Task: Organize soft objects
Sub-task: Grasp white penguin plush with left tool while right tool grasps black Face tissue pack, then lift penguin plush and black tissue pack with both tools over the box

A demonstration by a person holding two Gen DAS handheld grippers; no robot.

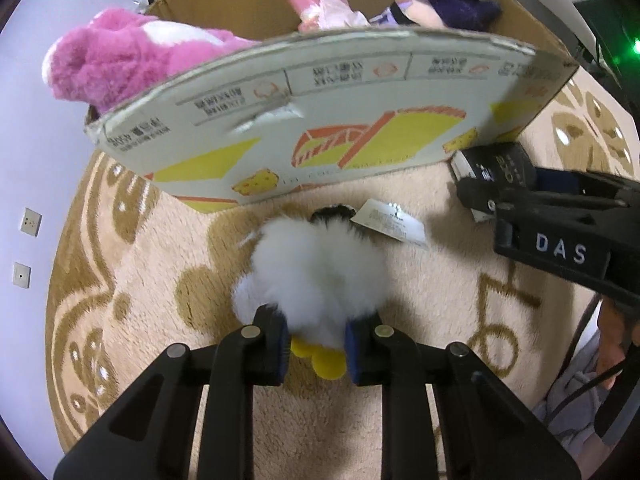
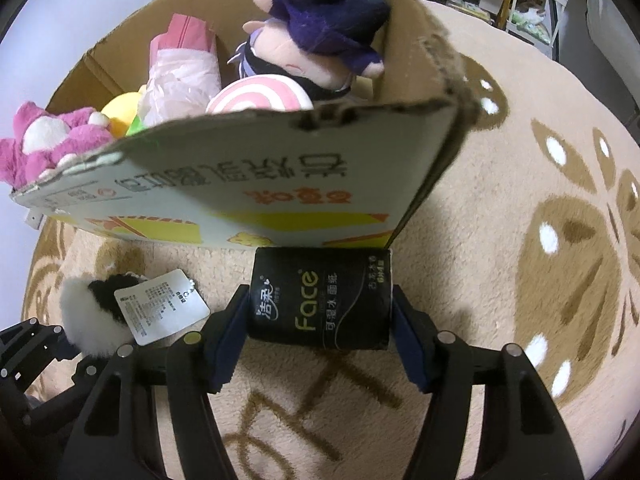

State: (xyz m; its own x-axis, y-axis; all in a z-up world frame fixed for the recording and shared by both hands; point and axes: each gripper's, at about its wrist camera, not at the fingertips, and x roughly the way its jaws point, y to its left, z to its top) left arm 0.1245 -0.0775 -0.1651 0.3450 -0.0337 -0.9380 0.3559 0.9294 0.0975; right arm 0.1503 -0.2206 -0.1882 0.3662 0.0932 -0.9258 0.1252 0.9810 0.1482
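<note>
Left tool (image 1: 315,346) clenched on fluffy white plush toy (image 1: 316,276); right tool (image 2: 320,334) grasping black tissue pack (image 2: 320,300), cardboard box (image 2: 256,184) just ahead.

Both grippers are black plastic frames with silver round screw heads on their linkages and dark blue pads on the fingers (image 1: 280,344). The right gripper (image 1: 560,248) carries white letters "DAS". A thin black cable (image 1: 576,390) runs beside a grey sleeve (image 1: 568,384).

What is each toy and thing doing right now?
Left tongs: shut on white fluffy toy.
White fluffy toy: squeezed, tag attached.
Right tongs: shut on black tissue pack.
Black tissue pack: gripped, against the box.
Cardboard box: open, holding plush toys.
Pink bear: leaning over the rim.
</note>
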